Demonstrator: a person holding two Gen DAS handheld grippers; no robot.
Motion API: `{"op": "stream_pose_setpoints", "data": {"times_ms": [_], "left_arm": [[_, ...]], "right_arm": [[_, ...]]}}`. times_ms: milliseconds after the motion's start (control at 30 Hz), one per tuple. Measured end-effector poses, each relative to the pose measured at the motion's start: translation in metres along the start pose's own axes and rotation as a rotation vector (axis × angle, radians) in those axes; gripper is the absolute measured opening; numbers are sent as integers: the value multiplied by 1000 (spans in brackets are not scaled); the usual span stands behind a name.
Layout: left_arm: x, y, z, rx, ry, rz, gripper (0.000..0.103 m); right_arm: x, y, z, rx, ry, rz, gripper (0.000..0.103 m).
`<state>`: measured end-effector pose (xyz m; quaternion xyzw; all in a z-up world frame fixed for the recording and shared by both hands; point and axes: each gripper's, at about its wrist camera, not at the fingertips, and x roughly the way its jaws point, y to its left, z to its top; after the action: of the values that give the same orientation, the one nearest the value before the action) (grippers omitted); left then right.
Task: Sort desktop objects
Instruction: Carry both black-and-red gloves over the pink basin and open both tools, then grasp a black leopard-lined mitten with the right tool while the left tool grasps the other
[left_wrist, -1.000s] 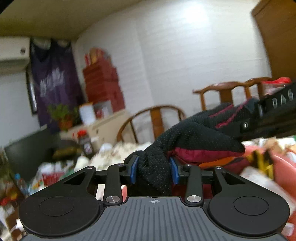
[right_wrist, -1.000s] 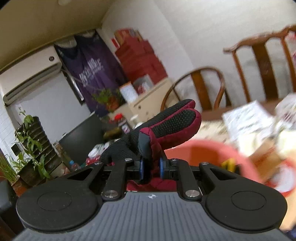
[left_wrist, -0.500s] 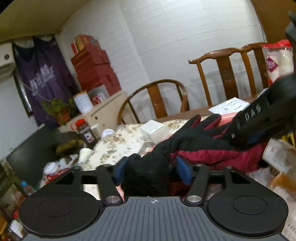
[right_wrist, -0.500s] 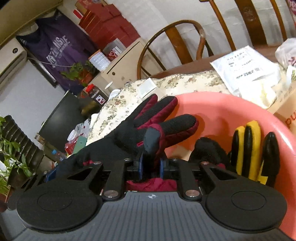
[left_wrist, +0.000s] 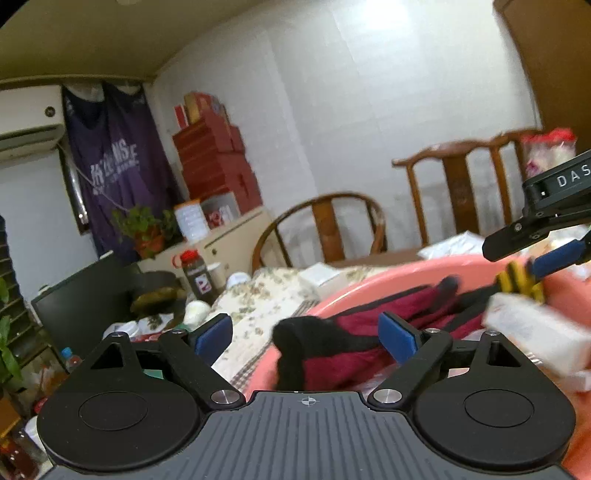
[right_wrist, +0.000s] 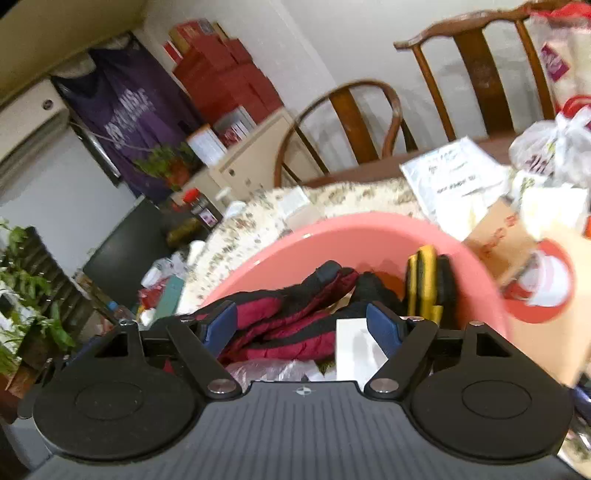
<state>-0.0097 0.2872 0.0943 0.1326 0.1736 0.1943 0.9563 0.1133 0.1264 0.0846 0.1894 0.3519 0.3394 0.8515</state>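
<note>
A black and dark red glove (left_wrist: 343, 343) (right_wrist: 280, 317) lies loose in the pink basin (left_wrist: 369, 288) (right_wrist: 354, 236), its cuff draped over the near rim. My left gripper (left_wrist: 306, 336) hovers just behind it, jaws opening wide and the blue pads clear of the cloth. My right gripper (right_wrist: 301, 325) is also opening, with nothing pressed between its pads; it shows too at the right edge of the left wrist view as the right gripper (left_wrist: 543, 243). A yellow and black glove (right_wrist: 424, 284) (left_wrist: 517, 280) stands against the basin's far wall.
A white box (right_wrist: 358, 350) (left_wrist: 535, 332) and crinkled plastic (right_wrist: 269, 369) lie in the basin. A flowered cloth (right_wrist: 258, 221) covers the table. Paper sheets (right_wrist: 454, 173), bags (right_wrist: 554, 144) and a cardboard box (right_wrist: 535, 273) crowd the right. Wooden chairs (left_wrist: 332, 229) stand behind.
Both grippers were shut on the dark red glove and held it up. Both have opened, and the glove has dropped into the pink basin. The grippers have drawn back from it.
</note>
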Motion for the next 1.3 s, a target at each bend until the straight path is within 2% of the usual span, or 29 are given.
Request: {"op": "stream_pose_setpoints", "data": {"times_ms": [67, 267, 467, 600, 733, 833, 967, 1300], "left_arm": [[-16, -13, 2, 1, -27, -35, 95], [-54, -69, 8, 25, -92, -142, 96], [-77, -149, 15, 51, -127, -319, 99], [-81, -214, 10, 89, -118, -411, 99], [-70, -263, 0, 143, -92, -440, 99], [-52, -290, -4, 175, -72, -428, 99], [-26, -307, -2, 177, -46, -424, 99], [22, -329, -1, 210, 16, -423, 99]], "right_arm": [[-25, -5, 0, -4, -26, 3, 85], [-96, -32, -4, -39, -83, -18, 85], [-163, -98, -12, 20, -154, -108, 87], [-185, -151, -18, 96, -149, -169, 87], [-183, -190, -22, 136, -113, -205, 87], [-174, -214, -21, 186, -91, -182, 87], [-154, -234, -13, 229, -65, -148, 87], [-112, -256, 15, 257, -9, -111, 87]]}}
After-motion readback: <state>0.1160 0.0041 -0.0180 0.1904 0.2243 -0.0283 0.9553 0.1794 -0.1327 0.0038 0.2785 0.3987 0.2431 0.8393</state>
